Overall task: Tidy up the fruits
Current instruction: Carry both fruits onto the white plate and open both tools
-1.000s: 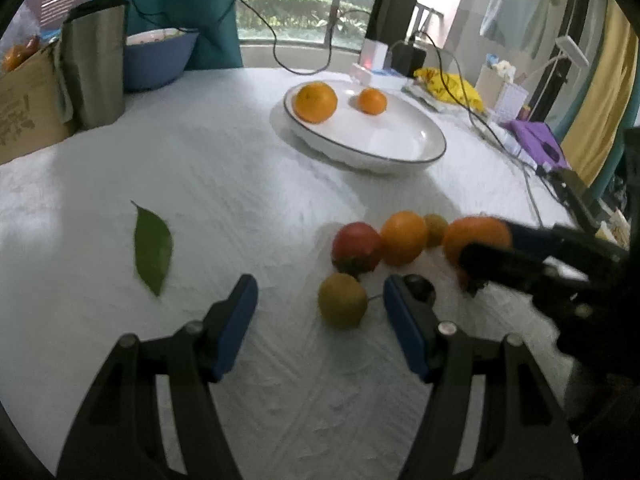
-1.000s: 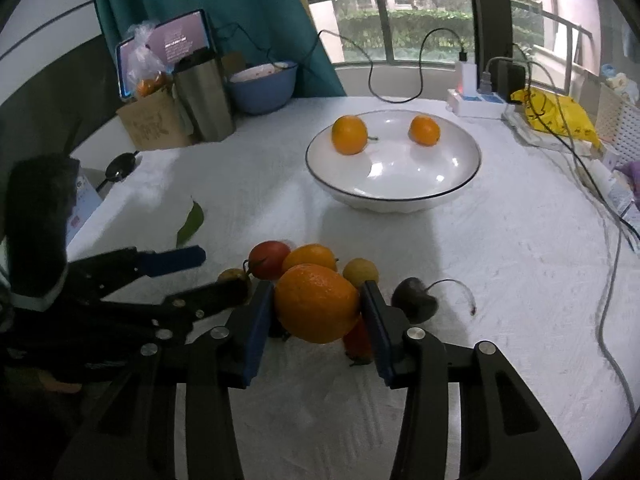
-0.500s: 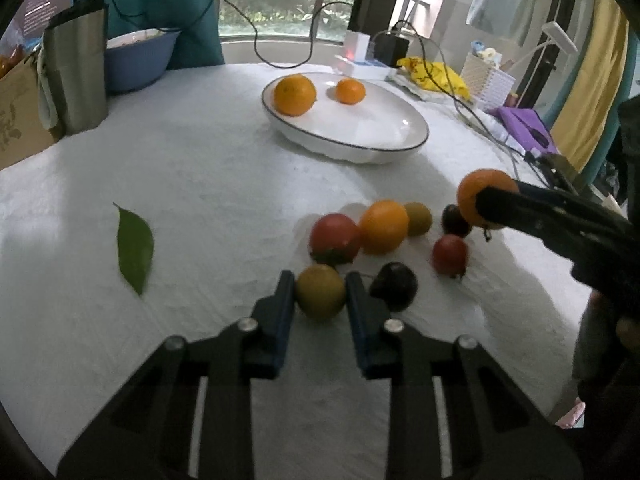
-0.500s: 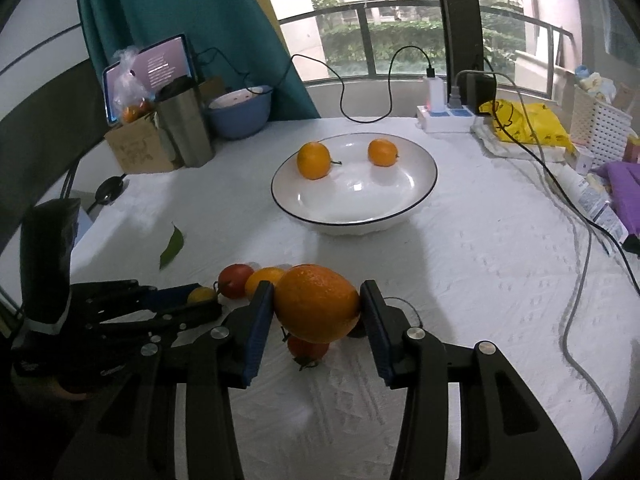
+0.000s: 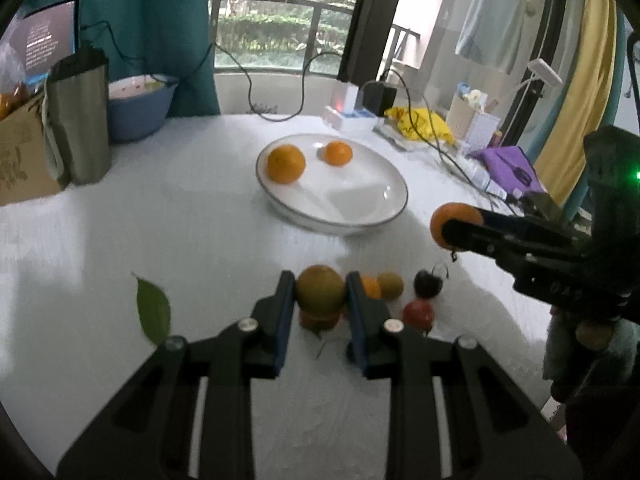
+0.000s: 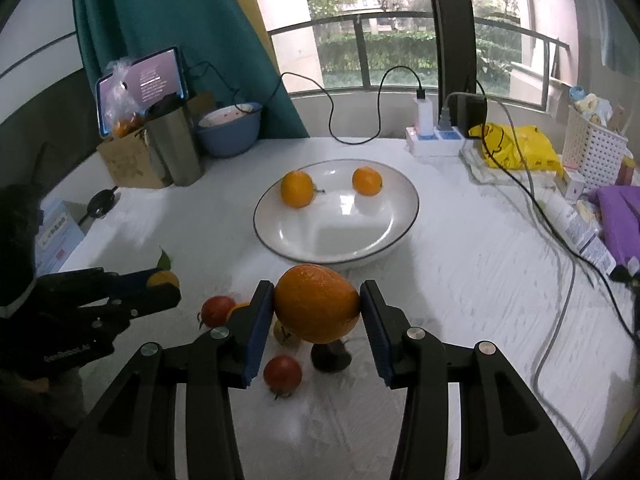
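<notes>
Left tongs [image 5: 320, 300] clamped on greenish-yellow fruit [image 5: 320, 293], lifted off tabletop [image 5: 160, 220]. Right tongs [image 6: 317, 312] clamped on big orange [image 6: 316, 308], near side of plate [image 6: 404, 224] w/ two oranges.

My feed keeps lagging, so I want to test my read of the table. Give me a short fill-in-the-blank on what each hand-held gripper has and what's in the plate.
1. The right hand-held gripper is shut on a large ____.
2. The white plate holds ____ oranges.
3. The left hand-held gripper grips a ____-coloured fruit.
4. A green ____ lies on the tablecloth.

Missing words: orange; two; yellow-green; leaf
</notes>
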